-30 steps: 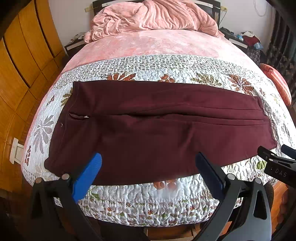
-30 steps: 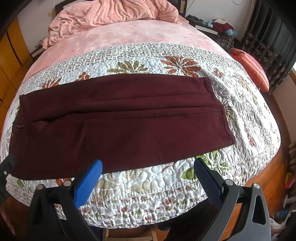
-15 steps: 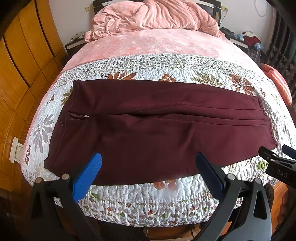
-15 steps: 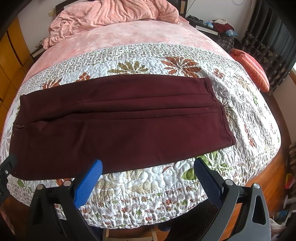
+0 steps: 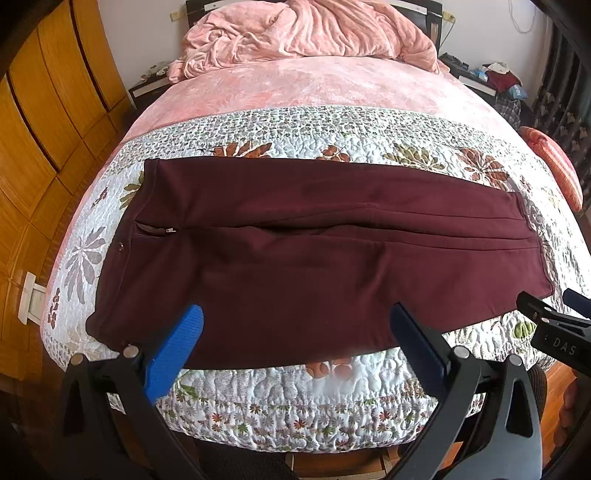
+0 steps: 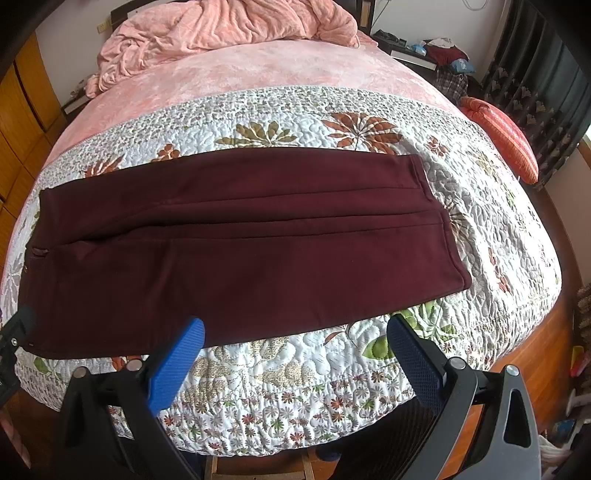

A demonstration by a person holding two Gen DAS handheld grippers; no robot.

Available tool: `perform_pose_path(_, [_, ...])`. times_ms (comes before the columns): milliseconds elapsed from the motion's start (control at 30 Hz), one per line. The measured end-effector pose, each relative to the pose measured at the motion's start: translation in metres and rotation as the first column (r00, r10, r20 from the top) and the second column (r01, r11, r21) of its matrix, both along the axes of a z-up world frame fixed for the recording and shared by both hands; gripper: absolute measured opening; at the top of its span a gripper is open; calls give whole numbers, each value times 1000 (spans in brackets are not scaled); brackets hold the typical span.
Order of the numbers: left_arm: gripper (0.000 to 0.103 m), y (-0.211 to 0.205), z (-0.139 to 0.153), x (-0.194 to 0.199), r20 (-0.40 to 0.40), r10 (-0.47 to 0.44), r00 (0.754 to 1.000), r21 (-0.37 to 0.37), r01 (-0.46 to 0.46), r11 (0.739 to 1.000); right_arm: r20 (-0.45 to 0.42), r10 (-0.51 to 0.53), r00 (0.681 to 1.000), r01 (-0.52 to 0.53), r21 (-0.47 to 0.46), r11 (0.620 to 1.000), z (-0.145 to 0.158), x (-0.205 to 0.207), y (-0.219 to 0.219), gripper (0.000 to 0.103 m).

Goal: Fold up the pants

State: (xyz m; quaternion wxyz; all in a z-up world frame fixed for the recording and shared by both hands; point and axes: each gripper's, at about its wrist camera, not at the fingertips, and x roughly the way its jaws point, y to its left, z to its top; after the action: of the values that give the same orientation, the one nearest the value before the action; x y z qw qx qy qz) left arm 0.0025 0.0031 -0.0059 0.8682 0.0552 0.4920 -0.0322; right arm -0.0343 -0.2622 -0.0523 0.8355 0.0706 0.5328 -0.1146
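Dark maroon pants (image 5: 314, 254) lie flat across the floral quilt, waistband with zipper at the left, leg hems at the right. They also show in the right wrist view (image 6: 236, 240). My left gripper (image 5: 295, 343) is open and empty, hovering over the near edge of the pants. My right gripper (image 6: 295, 350) is open and empty, just in front of the pants' near edge over the quilt. The right gripper's tip also shows at the right edge of the left wrist view (image 5: 554, 328).
The quilt (image 5: 295, 402) covers the foot of a bed. A pink blanket (image 5: 306, 33) is heaped at the headboard. An orange pillow (image 6: 502, 144) lies at the right. Wooden wardrobe doors (image 5: 40, 122) stand at the left. Cluttered nightstand (image 6: 436, 51) at the far right.
Both views have shifted only slightly; the pants have not moved and both grippers stay open.
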Motion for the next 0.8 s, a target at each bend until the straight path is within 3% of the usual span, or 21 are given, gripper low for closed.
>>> perform_pose_path(233, [100,-2,-2,0,-2,0,1000,3,0,1000,2,3,1000,-3,4,1000,-2,0,0,99])
perform_pose_path(367, [100,-3,-14,7,-25,-6,1000,-40,5,999,12,29,1000,-29,49,998,-2,8,-15,99])
perform_pose_path(600, [100,-19,-28,58,-112,-17,994,-110,4,994,56,-66,996,60,101,993,-3,73,-146,100])
perform_pose_path(800, [100,-55,-30,116,-52,-49,997,-119,43,992,-59,0,998,17,287,958,-61,164,-239,99])
